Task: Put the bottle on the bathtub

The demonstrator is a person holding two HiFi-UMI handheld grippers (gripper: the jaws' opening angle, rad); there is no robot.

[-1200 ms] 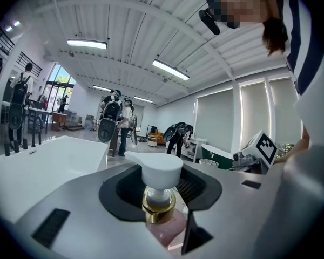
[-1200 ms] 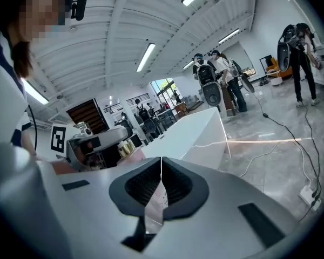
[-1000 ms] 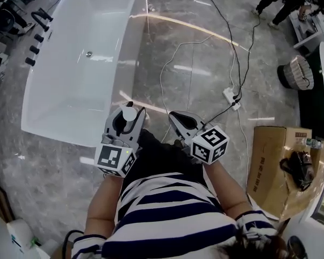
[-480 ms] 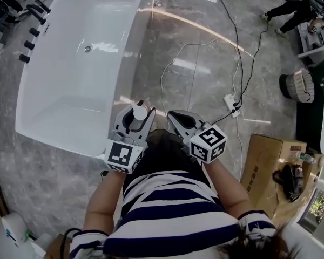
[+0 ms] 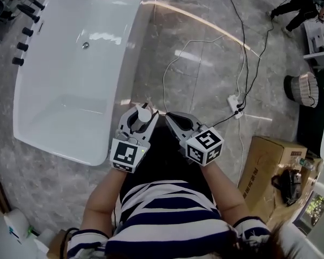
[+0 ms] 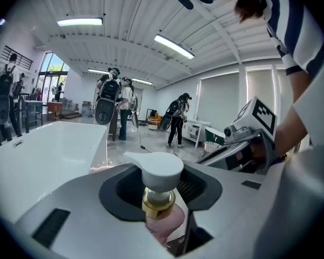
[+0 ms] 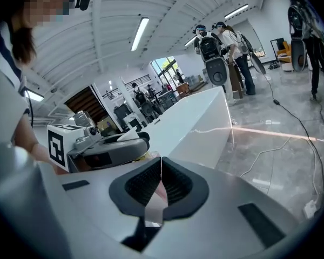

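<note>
On the floor at left, bathtub (image 5: 65, 112): white, long axis runs away from the person (image 5: 167, 220) and leans a bit right at the far end. Its long right rim is the side nearest the tools.
person: stands beside that rim in a striped top, one tool in each hand.
left tool (image 5: 142, 110): just right of the bathtub's right rim and clearly the nearer of the two. It is clamped on the bottle just under the pump.
right tool (image 5: 175, 118): just beside the left tool, on the side away from the bathtub. Pads are pressed together with nothing between them.
bottle (image 6: 155, 169): in the left tool, not yet on the bathtub. It is upright, with white pump head on top, gold collar and pink body below.
key relation: the rim lies to the left of the bottle, near. Judged a short carry left and then a set-down, bottle kept upright.
change vs 1.0 s ago: the bathtub's near end lay just ahead of the left tool. Now it reaches down past the marker cube (image 5: 124, 155), so the left tool sits alongside the long rim. The hold on the bottle and the closed right tool are unchanged.
</note>
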